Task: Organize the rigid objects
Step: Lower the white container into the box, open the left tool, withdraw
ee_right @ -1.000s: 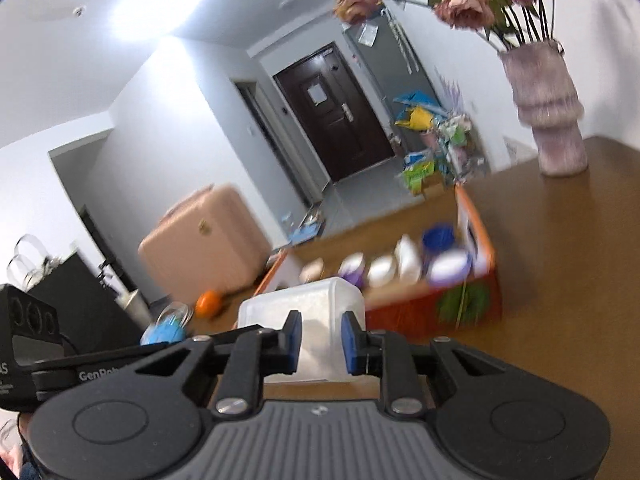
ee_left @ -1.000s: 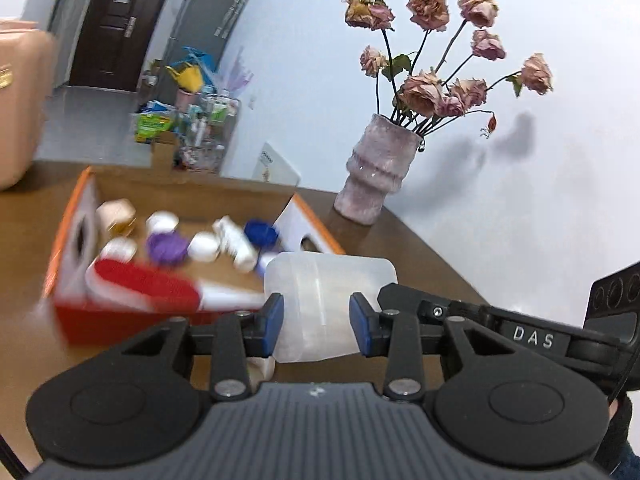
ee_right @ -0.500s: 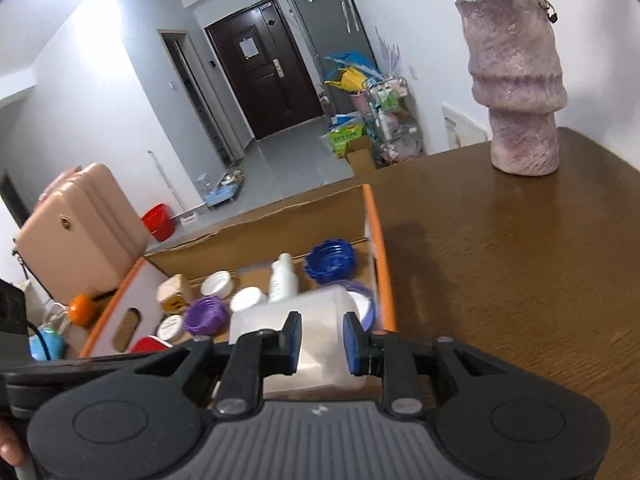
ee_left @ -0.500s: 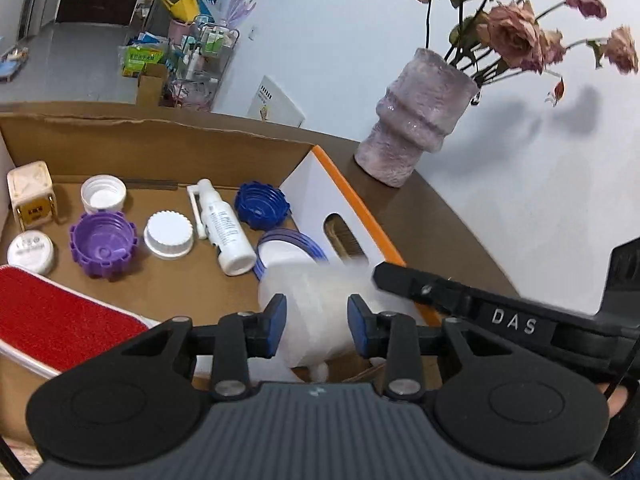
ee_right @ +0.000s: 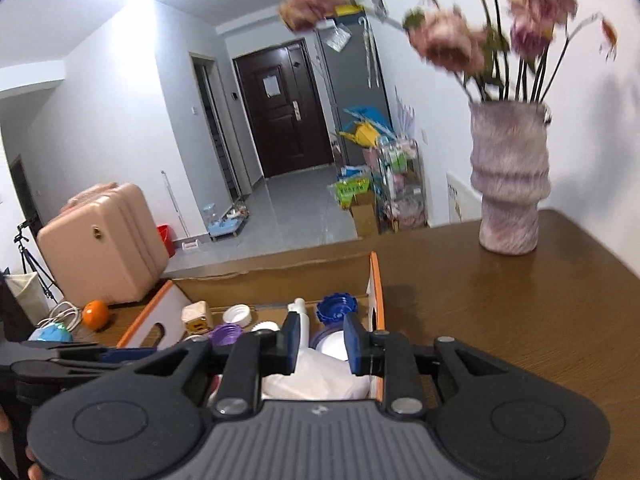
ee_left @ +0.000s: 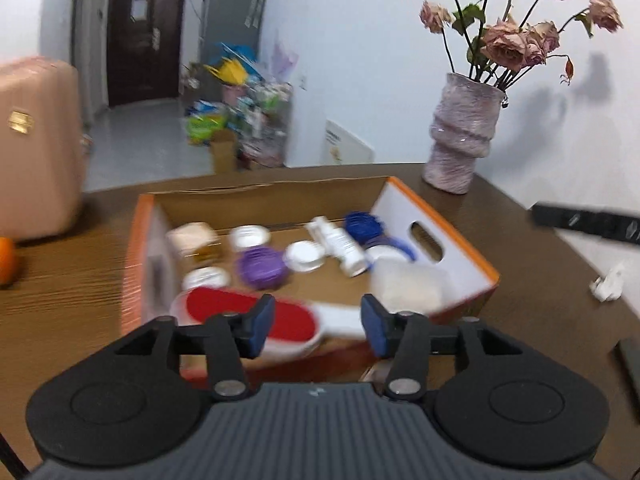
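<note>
An orange-and-white cardboard box (ee_left: 452,216) stands on the wooden table. A translucent white plastic container (ee_left: 408,286) lies in its near right corner, also in the right wrist view (ee_right: 320,376). The box also holds a red-and-white brush (ee_left: 248,316), a purple cap (ee_left: 260,268), blue caps (ee_left: 364,222), white caps and a white spray bottle (ee_left: 340,246). My left gripper (ee_left: 316,328) is open and empty, in front of the box. My right gripper (ee_right: 318,342) is open and empty above the container.
A purple vase of dried roses (ee_left: 464,140) stands at the table's far right, also in the right wrist view (ee_right: 510,184). An orange (ee_right: 95,314) and a pink suitcase (ee_right: 100,240) are at the left. A crumpled white scrap (ee_left: 608,284) lies at the right.
Both grippers opened and let go of the translucent container, which now rests in the box. Both grippers have drawn back from the box.
</note>
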### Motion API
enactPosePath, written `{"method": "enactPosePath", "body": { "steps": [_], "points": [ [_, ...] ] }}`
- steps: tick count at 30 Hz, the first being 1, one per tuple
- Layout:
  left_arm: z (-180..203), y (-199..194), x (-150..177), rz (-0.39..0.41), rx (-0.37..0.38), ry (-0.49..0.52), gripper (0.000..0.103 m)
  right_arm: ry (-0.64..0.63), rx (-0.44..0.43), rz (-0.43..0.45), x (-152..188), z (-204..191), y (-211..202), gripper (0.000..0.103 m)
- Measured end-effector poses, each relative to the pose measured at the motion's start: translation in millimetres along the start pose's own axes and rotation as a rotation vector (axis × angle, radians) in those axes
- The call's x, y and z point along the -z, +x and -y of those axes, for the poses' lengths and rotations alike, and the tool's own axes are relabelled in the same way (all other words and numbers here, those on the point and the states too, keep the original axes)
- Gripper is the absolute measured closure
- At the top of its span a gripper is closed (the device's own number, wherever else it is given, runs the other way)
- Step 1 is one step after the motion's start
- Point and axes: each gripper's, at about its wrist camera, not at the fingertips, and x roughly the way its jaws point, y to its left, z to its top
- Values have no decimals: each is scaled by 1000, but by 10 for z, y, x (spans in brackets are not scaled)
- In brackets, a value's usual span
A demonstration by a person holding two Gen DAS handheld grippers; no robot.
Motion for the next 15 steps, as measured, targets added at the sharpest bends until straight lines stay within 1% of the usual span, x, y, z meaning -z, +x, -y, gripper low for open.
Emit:
{"method": "enactPosePath", "body": {
  "steps": [1, 2, 3, 4, 6, 7, 8, 9, 12, 14, 15],
  "points": [
    [-23, -160, 70, 12, -17, 10, 43, -12, -4, 10, 16, -39, -128, 74],
    [-41, -324, 149, 27, -30, 21, 35, -26, -7, 16, 40, -79, -251, 69],
    [-53, -520, 252, 46, -50, 34, 30, -46, -9, 21, 76, -125, -369, 67],
    [-55, -680, 337, 63, -69, 45, 28, -67, -9, 31, 126, -180, -500, 64],
    [-31, -993, 523, 98, -108, 68, 17, -115, -14, 47, 255, -307, -746, 53],
    [-13, -1136, 622, 117, -126, 73, 15, -138, -17, 61, 339, -369, -863, 41],
    [9, -1300, 741, 144, -151, 76, 11, -159, -18, 76, 432, -430, -968, 31],
    [25, -1428, 832, 166, -170, 75, 7, -183, -18, 87, 524, -498, -1066, 28],
    [117, -1791, 1161, 226, -232, 83, 3, -253, -25, 134, 861, -725, -1348, 20],
    [172, -1988, 1391, 250, -247, 81, 1, -305, -20, 176, 1107, -884, -1500, 12],
    [189, -2079, 1503, 256, -250, 68, 1, -332, -20, 191, 1218, -954, -1559, 12]
  ]
}}
